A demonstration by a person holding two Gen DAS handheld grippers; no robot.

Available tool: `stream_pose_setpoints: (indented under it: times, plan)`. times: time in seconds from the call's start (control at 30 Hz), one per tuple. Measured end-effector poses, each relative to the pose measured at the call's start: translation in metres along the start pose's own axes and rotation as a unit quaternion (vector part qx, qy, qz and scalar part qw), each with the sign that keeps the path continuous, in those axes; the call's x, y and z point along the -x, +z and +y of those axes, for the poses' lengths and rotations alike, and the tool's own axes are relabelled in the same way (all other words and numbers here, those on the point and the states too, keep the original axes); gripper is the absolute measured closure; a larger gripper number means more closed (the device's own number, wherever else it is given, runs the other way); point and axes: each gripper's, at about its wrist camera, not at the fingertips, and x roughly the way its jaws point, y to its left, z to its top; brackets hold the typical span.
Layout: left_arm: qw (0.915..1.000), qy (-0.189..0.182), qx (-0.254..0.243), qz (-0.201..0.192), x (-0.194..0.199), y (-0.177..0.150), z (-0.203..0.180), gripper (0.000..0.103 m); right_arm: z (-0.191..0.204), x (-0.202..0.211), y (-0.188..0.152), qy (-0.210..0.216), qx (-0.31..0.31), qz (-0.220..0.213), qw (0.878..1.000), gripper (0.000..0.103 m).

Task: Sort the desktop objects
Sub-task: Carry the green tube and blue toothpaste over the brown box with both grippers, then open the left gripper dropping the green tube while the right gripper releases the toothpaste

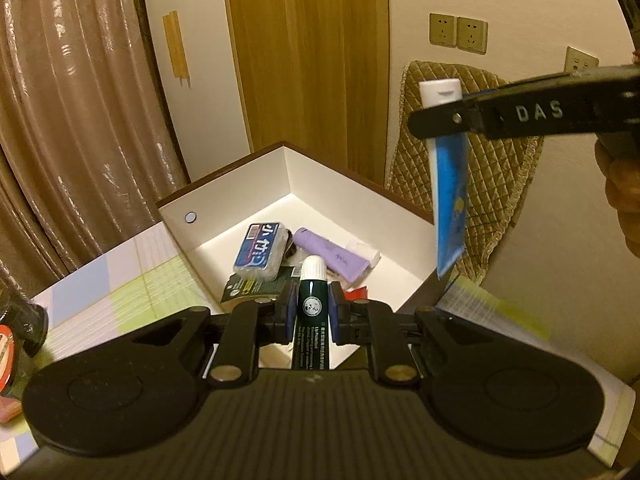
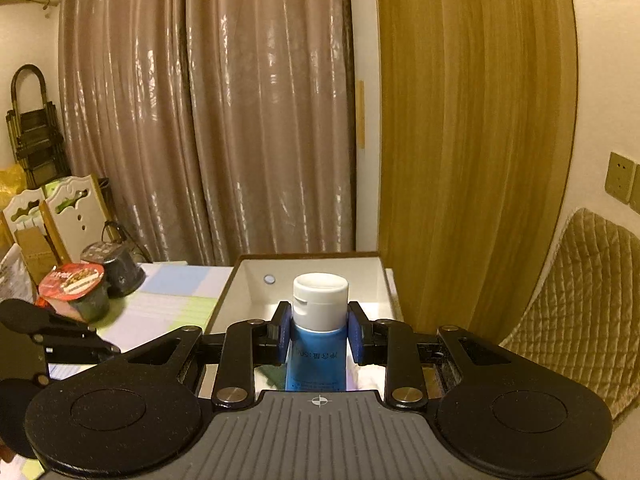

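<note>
White box (image 1: 224, 216), ahead of both tongs, already holds a blue pack (image 1: 258, 251) and purple tube (image 1: 332, 254). Left tongs (image 1: 313, 312) clamp a dark green tube (image 1: 313, 308); right tongs (image 2: 319, 332) clamp a blue tube (image 2: 318, 354). Cups (image 2: 78, 290) wait on the surface (image 2: 168, 304).

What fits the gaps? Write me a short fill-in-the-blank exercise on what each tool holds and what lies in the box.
1. The left tool grips a dark green tube whose cap is ____.
2. The right tool is shut on a ____ tube with a white flip cap.
3. Inside the white box, the tube lying beside the blue packet is ____.

Missing words: white; blue; purple
</note>
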Motion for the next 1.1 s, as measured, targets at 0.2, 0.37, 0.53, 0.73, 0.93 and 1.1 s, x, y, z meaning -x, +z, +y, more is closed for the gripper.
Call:
stream_pose_setpoints:
  times: [0.2, 0.37, 0.53, 0.73, 0.93, 1.1]
  plan:
    - [0.9999, 0.007, 0.012, 0.007, -0.019, 0.012, -0.001, 0.090, -0.017, -0.020, 0.007, 0.006, 0.000, 0.000, 1.000, 0.075]
    - [0.9994, 0.018, 0.024, 0.014, -0.044, 0.023, 0.007, 0.090, -0.025, -0.050, 0.007, 0.016, 0.006, 0.023, 1.000, 0.075]
    - [0.9989, 0.032, 0.023, 0.026, -0.082, 0.031, 0.014, 0.090, -0.031, -0.097, -0.003, 0.026, 0.021, 0.068, 0.997, 0.075]
    - [0.9974, 0.045, 0.030, 0.047, -0.131, 0.032, 0.025, 0.090, -0.042, -0.154, -0.021, 0.040, 0.025, 0.130, 0.990, 0.075]
    - [0.9964, 0.058, 0.037, 0.049, -0.147, 0.032, 0.033, 0.060, -0.046, -0.183, -0.029, 0.054, 0.029, 0.161, 0.985, 0.075]
    - [0.9951, 0.077, 0.041, 0.047, -0.139, 0.030, 0.040, 0.060, -0.046, -0.196, -0.029, 0.067, 0.032, 0.171, 0.983, 0.075]
